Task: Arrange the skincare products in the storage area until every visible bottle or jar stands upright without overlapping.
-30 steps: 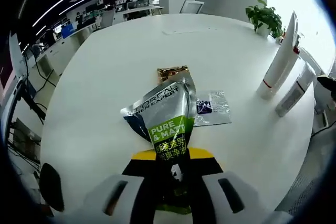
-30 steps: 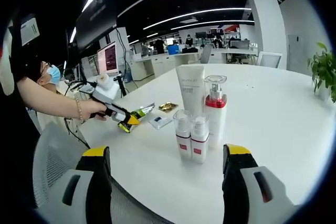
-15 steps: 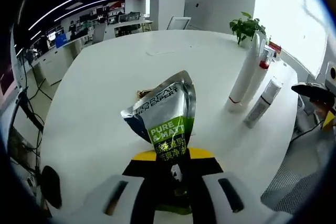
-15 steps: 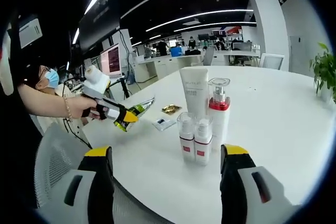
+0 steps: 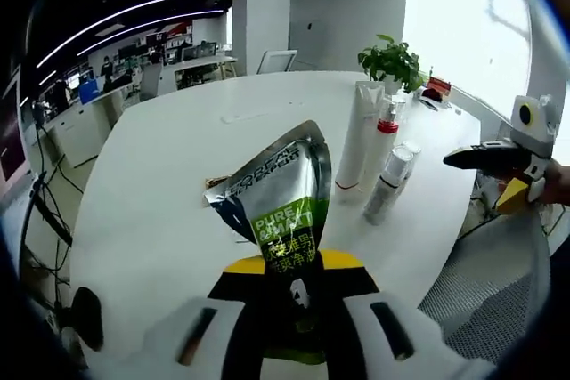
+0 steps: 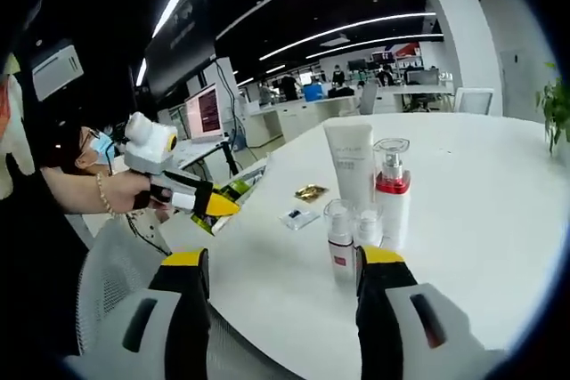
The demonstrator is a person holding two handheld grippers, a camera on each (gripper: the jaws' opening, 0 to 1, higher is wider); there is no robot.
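My left gripper [image 5: 289,295] is shut on the bottom end of a silver and green pouch [image 5: 283,206], which it holds up above the white table [image 5: 151,166]. Beyond the pouch stand a white tube [image 5: 356,144], a pump bottle with a red collar [image 5: 385,140] and small bottles [image 5: 389,186], all upright and close together. In the right gripper view, the same group stands ahead: tube [image 6: 350,162], pump bottle [image 6: 393,193], two small bottles [image 6: 339,239]. My right gripper [image 6: 283,304] is open with nothing between its jaws. The left gripper [image 6: 191,199] with the pouch [image 6: 240,186] shows at the left.
A gold sachet [image 6: 310,192] and a small flat sachet [image 6: 298,216] lie on the table [image 6: 481,184] behind the bottles. A person's hand [image 6: 142,189] holds the left gripper. A grey mesh chair [image 6: 107,264] stands by the table edge. A potted plant [image 5: 392,60] sits at the far side.
The left gripper has swung with the pouch toward the bottle group, and the right gripper has come into its view. The right gripper's jaws stand slightly closer together.
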